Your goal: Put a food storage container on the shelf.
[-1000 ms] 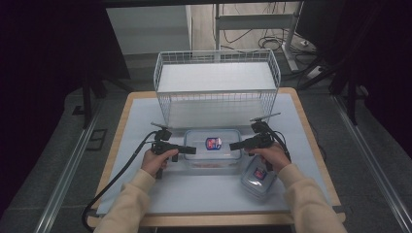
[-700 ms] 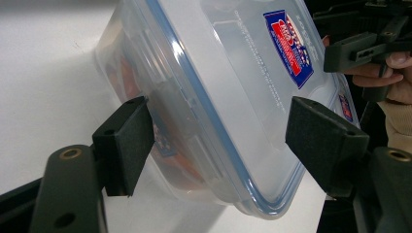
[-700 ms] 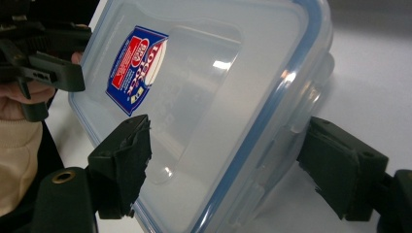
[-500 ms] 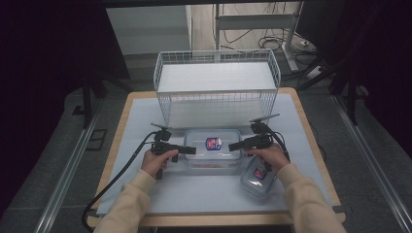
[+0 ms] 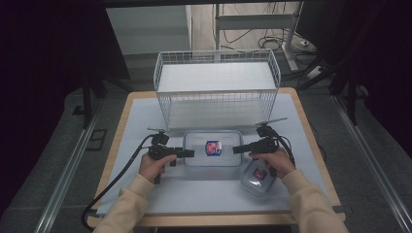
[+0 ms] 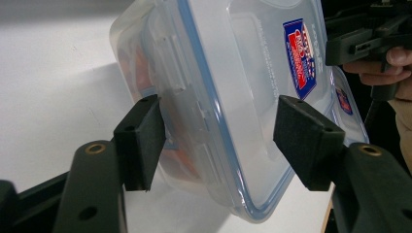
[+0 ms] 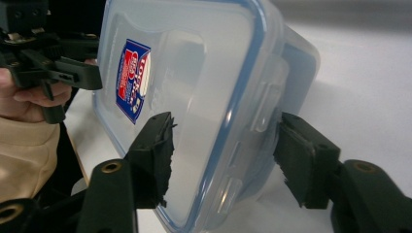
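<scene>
A clear lidded container (image 5: 212, 148) with a blue seal and a red-and-blue label lies flat at the table's middle. My left gripper (image 5: 190, 153) reaches in level at its left end, my right gripper (image 5: 235, 149) at its right end. In the left gripper view the container's end (image 6: 233, 97) sits between the jaws of the left gripper (image 6: 218, 141), one pad by the side latch, the other just off the lid. The right gripper (image 7: 223, 160) straddles the opposite end (image 7: 214, 97) the same way. Both pairs of jaws have just been closing, with small gaps still showing.
A smaller lidded container (image 5: 256, 177) lies under the right hand near the front right. A white wire basket (image 5: 217, 87) stands behind on the white mat (image 5: 204, 194). Cables trail from both grippers toward the table's front and right.
Both hands and the containers stay where they were; no clear shift shows in the high view.
</scene>
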Motion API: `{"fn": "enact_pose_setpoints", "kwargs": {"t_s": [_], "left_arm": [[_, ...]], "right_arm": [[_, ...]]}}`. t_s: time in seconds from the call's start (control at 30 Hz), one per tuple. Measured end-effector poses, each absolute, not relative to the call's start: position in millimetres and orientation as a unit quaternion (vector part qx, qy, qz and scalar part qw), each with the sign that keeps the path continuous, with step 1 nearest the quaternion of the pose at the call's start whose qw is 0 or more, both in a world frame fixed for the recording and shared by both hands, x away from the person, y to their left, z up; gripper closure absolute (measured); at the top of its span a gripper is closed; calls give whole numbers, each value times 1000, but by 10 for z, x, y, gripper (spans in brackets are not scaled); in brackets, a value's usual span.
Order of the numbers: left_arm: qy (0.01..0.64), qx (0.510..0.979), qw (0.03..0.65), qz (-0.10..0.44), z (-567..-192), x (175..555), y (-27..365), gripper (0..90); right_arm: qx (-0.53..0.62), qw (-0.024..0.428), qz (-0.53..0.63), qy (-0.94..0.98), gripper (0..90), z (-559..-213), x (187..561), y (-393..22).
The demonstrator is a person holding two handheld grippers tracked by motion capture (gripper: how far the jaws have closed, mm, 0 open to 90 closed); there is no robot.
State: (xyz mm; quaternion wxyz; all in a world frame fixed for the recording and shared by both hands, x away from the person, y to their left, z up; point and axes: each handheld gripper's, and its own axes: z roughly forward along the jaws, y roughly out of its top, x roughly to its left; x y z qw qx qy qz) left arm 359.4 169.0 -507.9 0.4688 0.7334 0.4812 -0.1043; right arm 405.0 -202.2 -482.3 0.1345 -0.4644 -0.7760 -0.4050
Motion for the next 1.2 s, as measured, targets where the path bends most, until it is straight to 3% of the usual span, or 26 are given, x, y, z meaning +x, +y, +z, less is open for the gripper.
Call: {"fn": "enact_pose_setpoints", "kwargs": {"t_s": [0.5,1.2], "left_arm": [[464,730,489,-112,-5096,3543,1774,462],[463,725,496,-119,-5102,3532,1803,502]], "right_arm": [[-446,118,-436,-772,472,-4844,3912,-2096],[-446,113,-443,-769,485,-4838,3861,-2104]]}}
